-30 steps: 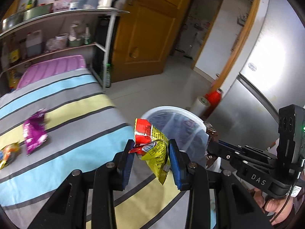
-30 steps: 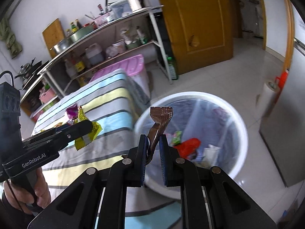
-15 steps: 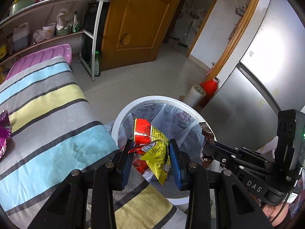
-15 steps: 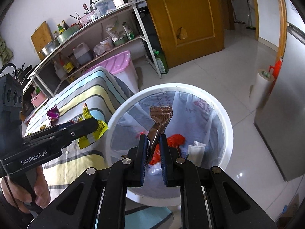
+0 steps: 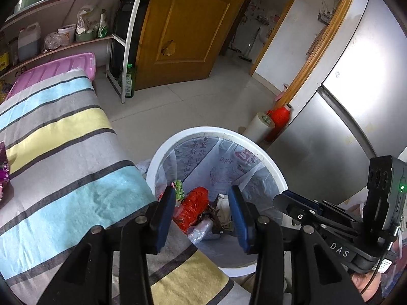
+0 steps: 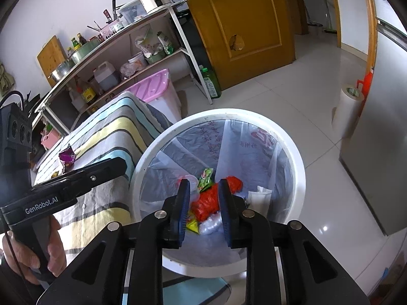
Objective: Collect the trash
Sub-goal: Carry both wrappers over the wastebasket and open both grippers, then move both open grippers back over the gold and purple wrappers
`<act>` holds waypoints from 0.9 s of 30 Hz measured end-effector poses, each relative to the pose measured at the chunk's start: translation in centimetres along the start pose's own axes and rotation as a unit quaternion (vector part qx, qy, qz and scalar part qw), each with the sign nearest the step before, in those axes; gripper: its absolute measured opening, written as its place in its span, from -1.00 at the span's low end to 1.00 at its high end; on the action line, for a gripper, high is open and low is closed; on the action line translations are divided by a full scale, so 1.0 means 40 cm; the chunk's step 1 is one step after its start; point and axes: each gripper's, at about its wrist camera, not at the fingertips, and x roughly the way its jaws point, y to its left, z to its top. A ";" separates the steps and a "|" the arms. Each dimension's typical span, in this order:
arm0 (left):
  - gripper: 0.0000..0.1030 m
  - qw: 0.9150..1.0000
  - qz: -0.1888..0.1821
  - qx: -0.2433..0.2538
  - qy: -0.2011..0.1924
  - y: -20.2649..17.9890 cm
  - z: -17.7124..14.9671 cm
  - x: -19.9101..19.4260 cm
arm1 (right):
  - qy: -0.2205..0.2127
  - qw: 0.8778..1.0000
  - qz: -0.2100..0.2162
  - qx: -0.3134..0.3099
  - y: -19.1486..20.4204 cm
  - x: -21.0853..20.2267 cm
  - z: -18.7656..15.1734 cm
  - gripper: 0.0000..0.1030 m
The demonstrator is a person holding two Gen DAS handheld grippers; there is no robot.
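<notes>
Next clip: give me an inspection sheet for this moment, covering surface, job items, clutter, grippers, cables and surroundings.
Surface: striped cloth covers the table beside the bin.
Job's things: white lined trash bin holds wrappers, including a red wrapper; a purple wrapper lies on the cloth.
Clutter: pink lidded box past the table's far end.
Grippers: left gripper and right gripper both over the bin, jaws just opened, nothing between them.
Cables: one black cable by the hand.
Surroundings: shelf rack, wooden door, fridge, paper roll.
</notes>
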 end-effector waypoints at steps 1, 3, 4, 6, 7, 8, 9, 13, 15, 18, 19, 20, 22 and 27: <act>-0.12 1.000 0.001 0.000 -0.003 0.003 0.000 -0.007 | -0.001 1.000 0.001 0.000 0.003 -0.003 0.001 -0.54; -0.12 1.000 0.005 0.000 -0.009 0.009 -0.002 -0.026 | -0.004 1.000 0.004 -0.002 0.013 -0.012 0.002 -0.53; -0.12 1.000 0.007 0.000 -0.013 0.013 -0.003 -0.035 | -0.006 1.000 0.006 -0.004 0.021 -0.017 0.001 -0.53; -0.12 1.000 0.012 -0.002 -0.021 0.023 -0.007 -0.058 | -0.009 1.000 0.011 -0.007 0.037 -0.026 -0.001 -0.53; -0.12 1.000 0.015 -0.002 -0.025 0.029 -0.010 -0.070 | -0.009 1.000 0.013 -0.008 0.043 -0.028 -0.002 -0.53; -0.12 0.999 0.018 -0.002 -0.028 0.034 -0.012 -0.078 | -0.011 1.000 0.016 -0.010 0.054 -0.033 -0.003 -0.53; -0.12 0.999 0.022 -0.003 -0.032 0.040 -0.015 -0.091 | -0.012 1.000 0.019 -0.013 0.060 -0.035 -0.001 -0.53; -0.12 0.998 0.035 -0.011 -0.046 0.071 -0.033 -0.136 | -0.014 0.999 0.032 -0.023 0.099 -0.045 -0.007 -0.53; -0.12 0.998 0.041 -0.015 -0.051 0.090 -0.044 -0.158 | -0.013 0.999 0.039 -0.029 0.124 -0.047 -0.011 -0.53; -0.12 0.997 0.052 -0.023 -0.057 0.121 -0.060 -0.189 | -0.011 0.998 0.051 -0.038 0.160 -0.048 -0.018 -0.53; -0.12 0.996 0.056 -0.026 -0.058 0.131 -0.065 -0.198 | -0.010 0.998 0.054 -0.041 0.169 -0.047 -0.019 -0.53; -0.12 0.996 0.059 -0.030 -0.060 0.142 -0.069 -0.207 | -0.009 0.997 0.059 -0.045 0.185 -0.046 -0.022 -0.53; -0.12 0.995 0.065 -0.037 -0.061 0.166 -0.078 -0.227 | -0.009 0.997 0.066 -0.050 0.206 -0.045 -0.026 -0.46; -0.12 0.993 0.085 -0.051 -0.068 0.224 -0.101 -0.272 | -0.007 0.995 0.084 -0.060 0.265 -0.041 -0.033 -0.27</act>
